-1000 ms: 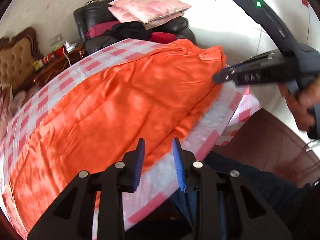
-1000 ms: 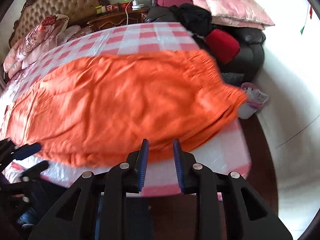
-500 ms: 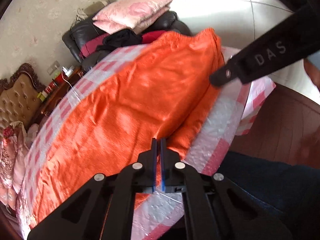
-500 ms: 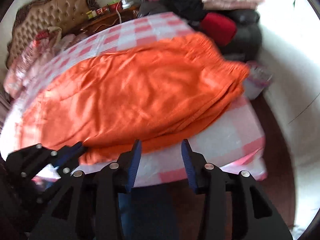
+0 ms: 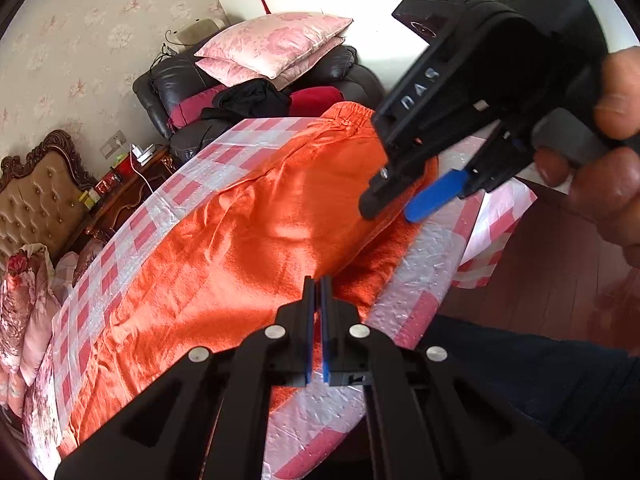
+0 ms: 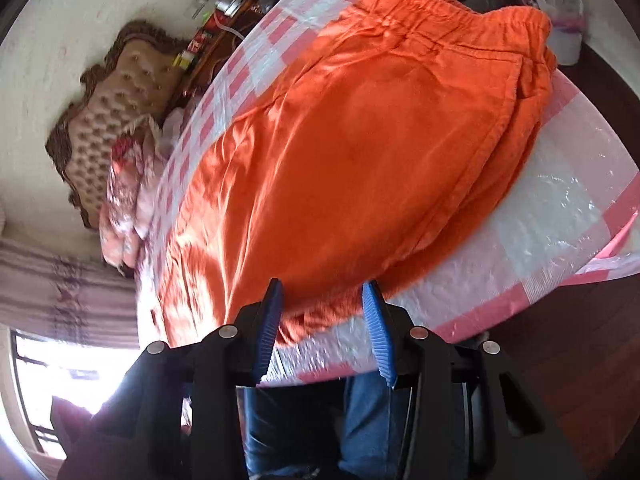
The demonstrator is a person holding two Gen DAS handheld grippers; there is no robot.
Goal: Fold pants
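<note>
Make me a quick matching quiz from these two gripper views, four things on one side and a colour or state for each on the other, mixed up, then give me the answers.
Things:
1. left gripper
2. right gripper
3. pants
4. pillows on the armchair

States:
A. pink floral
B. jaws apart, near edge of the pants between them
C. orange, spread on the checked bedcover
D. jaws nearly together at the pants' near edge

Pairs: 1-D, 2-B, 3-C, 4-A

Pink pillows (image 5: 276, 46) lie on a black armchair (image 5: 176, 84).
</note>
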